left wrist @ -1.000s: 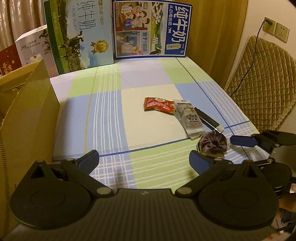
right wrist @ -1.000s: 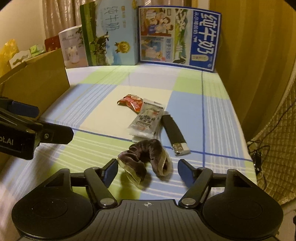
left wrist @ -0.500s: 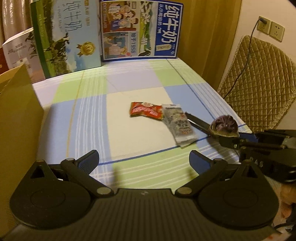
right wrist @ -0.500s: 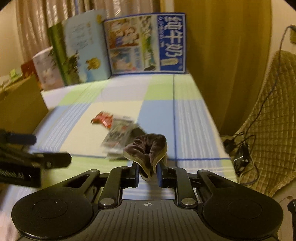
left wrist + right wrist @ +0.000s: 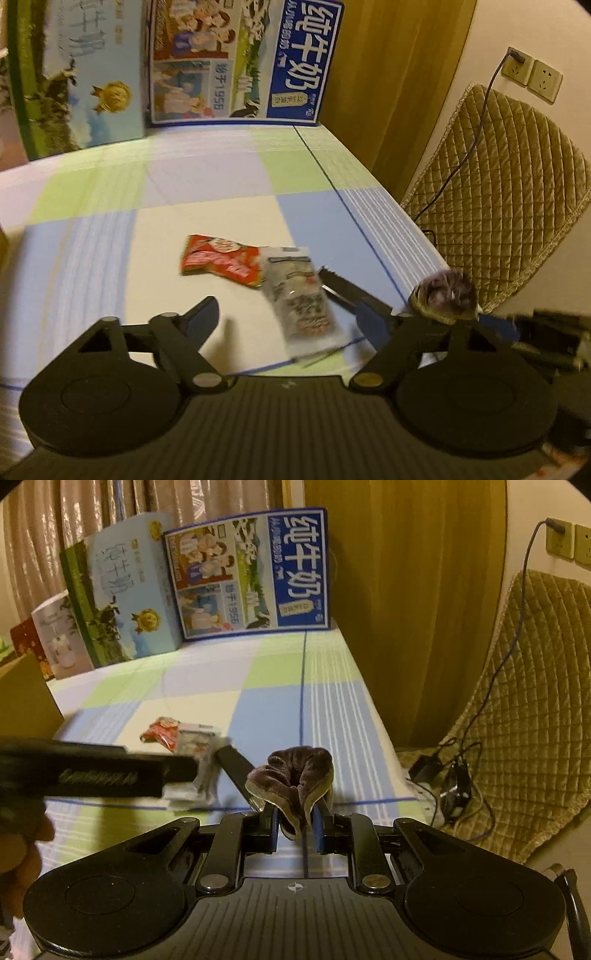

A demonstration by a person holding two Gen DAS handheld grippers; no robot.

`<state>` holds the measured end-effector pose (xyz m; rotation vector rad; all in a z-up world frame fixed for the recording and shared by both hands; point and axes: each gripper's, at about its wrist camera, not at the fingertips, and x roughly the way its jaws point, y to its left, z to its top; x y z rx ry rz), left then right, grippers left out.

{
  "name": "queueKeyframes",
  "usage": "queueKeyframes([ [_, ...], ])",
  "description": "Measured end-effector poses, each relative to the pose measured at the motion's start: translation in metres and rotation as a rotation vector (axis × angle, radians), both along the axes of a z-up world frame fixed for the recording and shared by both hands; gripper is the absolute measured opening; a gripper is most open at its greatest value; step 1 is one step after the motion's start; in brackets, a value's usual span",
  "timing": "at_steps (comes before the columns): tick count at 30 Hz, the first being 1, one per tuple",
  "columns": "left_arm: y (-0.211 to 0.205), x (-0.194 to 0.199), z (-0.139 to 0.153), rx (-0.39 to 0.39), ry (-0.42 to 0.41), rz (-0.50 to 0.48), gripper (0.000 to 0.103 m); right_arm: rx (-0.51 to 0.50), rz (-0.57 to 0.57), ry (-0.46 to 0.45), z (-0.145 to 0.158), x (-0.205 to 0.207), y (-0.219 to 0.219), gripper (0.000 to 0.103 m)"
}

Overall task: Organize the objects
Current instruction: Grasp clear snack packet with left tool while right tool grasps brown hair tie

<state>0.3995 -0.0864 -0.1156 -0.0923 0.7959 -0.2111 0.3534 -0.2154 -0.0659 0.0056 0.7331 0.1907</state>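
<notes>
The purple velvet scrunchie (image 5: 295, 775) hangs pinched between the two fingers of the right claw (image 5: 295, 829), lifted clear of the counter (image 5: 258, 679); its loop stands upright with the folded end down between the pads. In the left wrist view it shows near the counter's right edge (image 5: 445, 297). Beyond that edge stand a quilted chair (image 5: 524, 709) and a curtain (image 5: 406, 590), with cables on the floor.

On the checked cloth lie a red snack packet (image 5: 218, 264), a clear snack packet (image 5: 301, 299) overlapping it with its long axis running away from the camera, and a black lighter (image 5: 347, 291) lying diagonally just beside that.

The left claw (image 5: 291, 319) hovers wide apart and empty over the packets. Open cloth stretches back to the milk cartons (image 5: 251, 576) at the far edge; a cardboard box (image 5: 26, 698) borders the left.
</notes>
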Motion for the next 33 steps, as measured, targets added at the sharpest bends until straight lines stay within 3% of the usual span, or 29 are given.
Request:
queueKeyframes([
  [2, -0.005, 0.006, -0.005, 0.005, 0.004, -0.013, 0.070, -0.001, -0.006, 0.011, -0.003, 0.001, -0.001, 0.015],
  [4, -0.009, 0.010, -0.010, 0.024, 0.017, -0.021, 0.058, -0.004, -0.009, 0.018, -0.004, 0.002, -0.002, 0.015],
  [6, -0.011, 0.011, -0.014, 0.038, 0.032, -0.042, 0.037, -0.007, -0.004, 0.021, -0.005, 0.002, -0.001, 0.015],
  [7, -0.011, 0.007, -0.014, 0.046, 0.033, -0.051, 0.033, -0.010, -0.001, 0.021, -0.005, 0.001, 0.000, 0.015],
  [19, 0.046, -0.113, -0.009, 0.145, 0.026, 0.030, 0.034, 0.004, 0.134, 0.047, -0.002, -0.018, 0.029, 0.015],
  [32, 0.046, -0.097, -0.018, 0.186, 0.032, 0.012, 0.039, -0.028, 0.194, 0.057, -0.008, -0.026, 0.052, 0.015],
  [33, 0.046, -0.097, -0.019, 0.182, 0.035, 0.014, 0.035, -0.028, 0.195, 0.058, -0.009, -0.026, 0.052, 0.015],
])
